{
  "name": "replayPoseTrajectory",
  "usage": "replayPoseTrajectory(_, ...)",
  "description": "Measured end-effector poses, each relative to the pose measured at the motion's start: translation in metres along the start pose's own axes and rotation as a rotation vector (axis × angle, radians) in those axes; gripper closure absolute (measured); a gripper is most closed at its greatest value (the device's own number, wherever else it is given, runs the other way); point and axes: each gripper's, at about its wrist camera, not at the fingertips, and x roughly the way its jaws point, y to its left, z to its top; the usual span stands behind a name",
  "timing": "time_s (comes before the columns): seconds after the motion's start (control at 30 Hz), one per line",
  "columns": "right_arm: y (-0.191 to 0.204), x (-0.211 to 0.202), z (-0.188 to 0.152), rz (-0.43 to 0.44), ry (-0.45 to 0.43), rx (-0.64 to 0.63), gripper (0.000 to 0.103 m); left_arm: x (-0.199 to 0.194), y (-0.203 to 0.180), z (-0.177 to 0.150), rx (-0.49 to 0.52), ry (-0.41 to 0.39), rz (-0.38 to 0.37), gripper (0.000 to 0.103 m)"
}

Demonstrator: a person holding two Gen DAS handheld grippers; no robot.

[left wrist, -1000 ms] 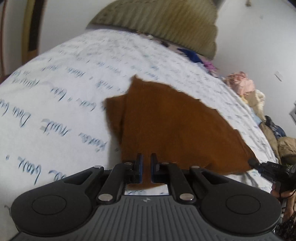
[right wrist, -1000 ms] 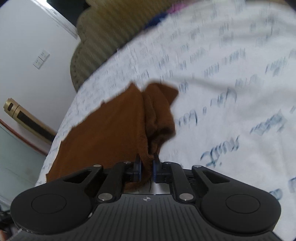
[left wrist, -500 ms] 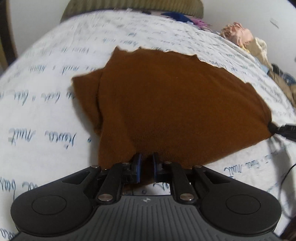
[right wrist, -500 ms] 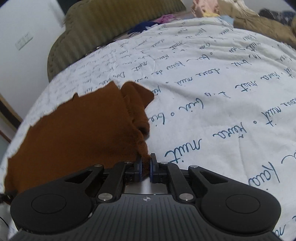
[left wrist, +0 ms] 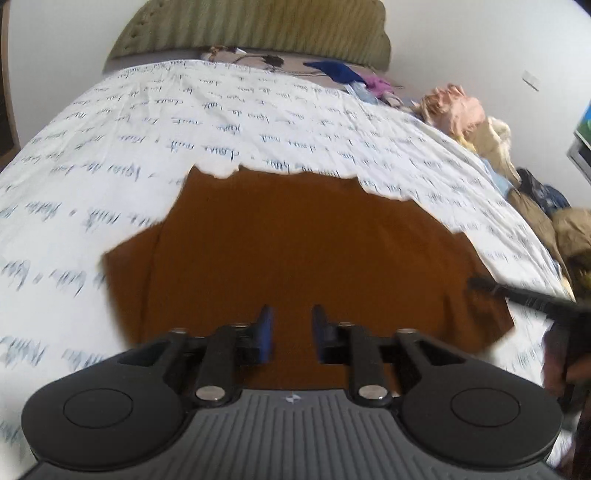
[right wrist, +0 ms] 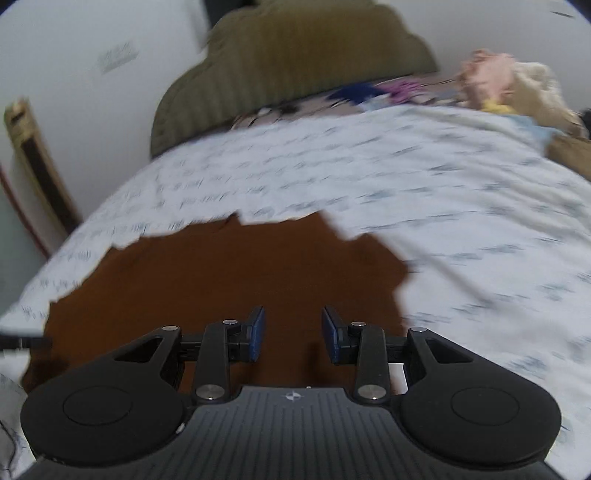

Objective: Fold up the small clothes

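A brown knit garment (left wrist: 295, 251) lies spread flat on the white bedsheet (left wrist: 184, 122) printed with blue handwriting; a sleeve is folded along its left side. My left gripper (left wrist: 289, 320) hovers over the garment's near edge, its jaws opening, nothing between the blue pads. In the right wrist view the same brown garment (right wrist: 229, 280) lies below my right gripper (right wrist: 292, 320), whose jaws are also opening and hold nothing. The right gripper's finger shows as a blurred black bar (left wrist: 517, 293) at the garment's right edge in the left view.
A green ribbed headboard cushion (left wrist: 258, 29) stands at the far end of the bed. A heap of clothes (left wrist: 454, 107) in pink, cream, tan and blue runs along the bed's right side. White walls surround; a wooden frame (right wrist: 33, 166) leans at left.
Both grippers let go of the brown garment and their jaws parted. The garment now lies flat on the sheet. Both hands drew back from the cloth, and the views are blurred with motion.
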Motion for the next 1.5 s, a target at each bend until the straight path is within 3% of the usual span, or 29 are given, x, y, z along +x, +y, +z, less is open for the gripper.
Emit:
replayPoseTrajectory(0.1,0.009,0.043,-0.005,0.053,0.110,0.028,0.066,0.041,0.015,-0.001,-0.055,0.079,0.074,0.062)
replayPoseTrajectory(0.13,0.008,0.054,-0.010,0.049,0.143,0.036,0.067,0.042,0.021,-0.007,-0.064,0.058,0.063,0.062)
replayPoseTrajectory(0.17,0.007,0.051,-0.015,0.056,0.114,0.020,0.067,0.036,0.024,-0.014,-0.056,0.029,0.050,0.062)
replayPoseTrajectory(0.3,0.002,0.032,-0.030,0.087,0.158,-0.053,0.068,0.019,0.034,-0.042,-0.044,0.007,0.073,0.063)
replayPoseTrajectory(0.37,-0.003,0.020,-0.023,0.092,0.184,-0.029,0.067,0.012,0.033,-0.044,-0.052,0.010,0.092,0.063)
replayPoseTrajectory(0.43,0.001,0.010,-0.010,0.114,0.116,-0.046,0.066,0.008,0.025,-0.035,-0.048,0.019,0.122,0.062)
replayPoseTrajectory(0.5,0.011,0.007,0.004,0.093,0.050,-0.077,0.066,0.008,0.014,-0.026,0.014,-0.007,0.192,0.062)
replayPoseTrajectory(0.6,0.020,0.032,0.030,0.054,0.041,-0.073,0.065,0.009,0.000,-0.008,0.061,-0.055,0.251,0.061)
replayPoseTrajectory(0.7,0.026,0.071,0.042,-0.095,0.052,-0.139,0.062,0.026,-0.003,0.010,0.061,-0.080,0.292,0.058)
replayPoseTrajectory(0.8,0.020,0.103,0.033,-0.192,0.101,-0.173,0.059,0.057,0.004,0.018,0.062,-0.035,0.374,0.058)
replayPoseTrajectory(1.13,-0.008,0.064,0.027,-0.124,0.088,-0.109,0.057,0.058,0.012,0.000,0.066,-0.054,0.396,0.049)
replayPoseTrajectory(1.33,-0.003,0.029,0.019,-0.130,-0.020,-0.119,0.051,0.050,0.012,-0.010,0.059,-0.062,0.394,0.048)
replayPoseTrajectory(1.43,-0.014,0.051,0.010,-0.246,0.080,-0.133,0.039,0.047,0.015,-0.012,0.052,-0.061,0.388,0.047)
replayPoseTrajectory(1.5,-0.032,0.060,0.007,-0.222,0.108,-0.037,0.035,0.039,0.020,-0.013,0.032,-0.056,0.378,0.045)
